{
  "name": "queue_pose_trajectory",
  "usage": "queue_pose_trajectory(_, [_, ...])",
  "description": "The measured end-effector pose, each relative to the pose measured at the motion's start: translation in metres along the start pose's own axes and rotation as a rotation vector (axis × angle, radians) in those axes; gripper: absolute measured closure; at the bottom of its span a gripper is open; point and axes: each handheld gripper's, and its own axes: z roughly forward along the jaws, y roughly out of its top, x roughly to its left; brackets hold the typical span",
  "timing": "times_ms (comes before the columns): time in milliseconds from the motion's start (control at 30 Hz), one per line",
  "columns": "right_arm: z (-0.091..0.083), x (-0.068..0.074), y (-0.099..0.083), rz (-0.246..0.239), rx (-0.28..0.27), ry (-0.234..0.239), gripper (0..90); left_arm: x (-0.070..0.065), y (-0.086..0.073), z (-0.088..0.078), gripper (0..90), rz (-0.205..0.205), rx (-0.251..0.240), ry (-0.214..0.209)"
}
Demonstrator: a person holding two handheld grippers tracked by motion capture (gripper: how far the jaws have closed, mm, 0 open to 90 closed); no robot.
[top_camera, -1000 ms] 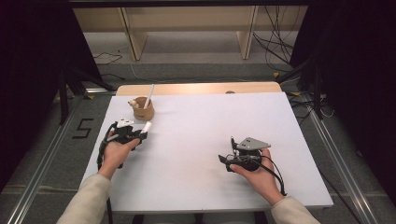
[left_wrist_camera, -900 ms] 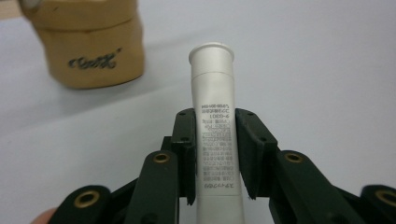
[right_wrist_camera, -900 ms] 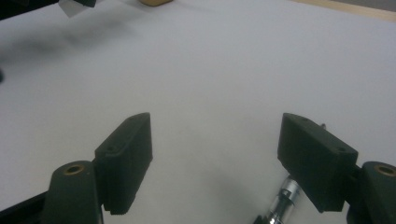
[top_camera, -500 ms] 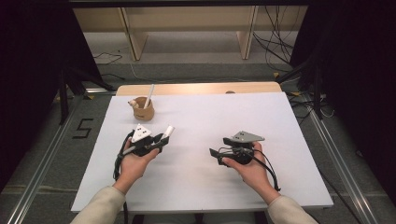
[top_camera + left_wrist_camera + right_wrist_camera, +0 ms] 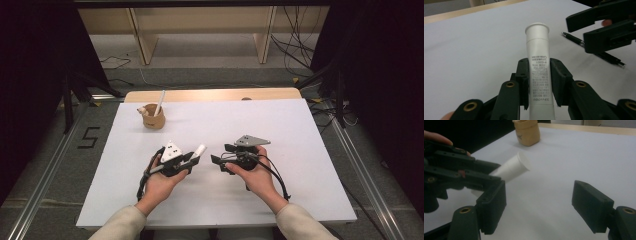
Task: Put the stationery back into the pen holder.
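My left gripper (image 5: 191, 158) is shut on a white tube (image 5: 199, 149) with small print on its side. The tube (image 5: 537, 55) sticks out forward between the pads, its flared cap end free. My right gripper (image 5: 220, 155) faces it from the right, a short way off the cap, with its jaws wide apart and nothing between them. In the right gripper view my own gripper (image 5: 541, 205) stands open over bare table, and the left gripper (image 5: 456, 172) holds the tube (image 5: 511, 168) at the left. The right gripper's jaws (image 5: 604, 27) show at the upper right of the left gripper view.
A tan cup (image 5: 153, 119) with a white stick in it stands at the back left of the white table (image 5: 300, 190). A black pen (image 5: 589, 47) lies on the table under the right gripper. A wooden edge (image 5: 210, 95) runs along the far side.
The left hand has carried the tube rightwards to the middle of the table. The right hand has shifted left, so the two grippers now face each other closely.
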Motion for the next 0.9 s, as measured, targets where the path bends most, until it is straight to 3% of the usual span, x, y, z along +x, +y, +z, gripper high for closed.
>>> queue_pose_trajectory(467, [0.022, 0.0, 0.005, 0.077, 0.004, 0.048, 30.2, -0.01, -0.002, 0.009, 70.3, 0.015, 0.004, -0.025])
queue_pose_trajectory(900, [0.028, -0.002, 0.004, 0.144, 0.013, 0.102, 34.9, -0.013, -0.003, 0.011, 70.2, 0.013, -0.008, -0.039])
